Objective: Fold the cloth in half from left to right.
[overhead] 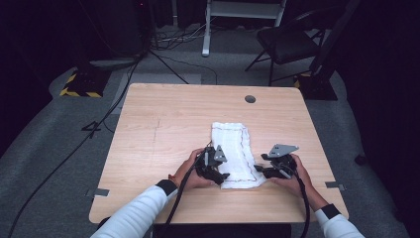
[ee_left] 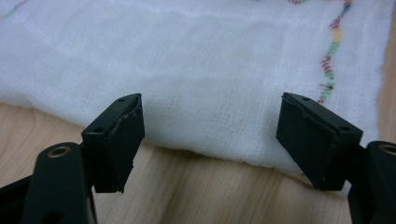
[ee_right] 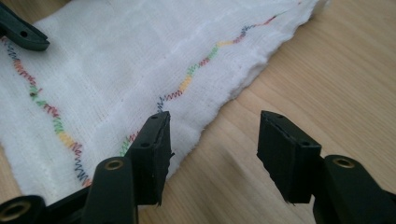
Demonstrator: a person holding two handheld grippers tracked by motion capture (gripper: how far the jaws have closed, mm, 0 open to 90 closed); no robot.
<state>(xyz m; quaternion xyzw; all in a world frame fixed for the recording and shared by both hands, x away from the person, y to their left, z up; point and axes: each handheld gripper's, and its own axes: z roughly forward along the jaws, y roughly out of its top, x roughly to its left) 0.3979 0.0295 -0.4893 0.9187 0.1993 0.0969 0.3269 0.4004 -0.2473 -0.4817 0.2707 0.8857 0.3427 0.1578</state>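
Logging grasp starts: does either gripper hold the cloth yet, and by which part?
Nothing is held. The left gripper and right gripper are both open at the near end of the white cloth.

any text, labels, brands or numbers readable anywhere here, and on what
None can be read.
The white cloth bears only coloured zigzag stitching, no letters.
The left gripper and right gripper, both open, carry no markings, nor does the wooden table.
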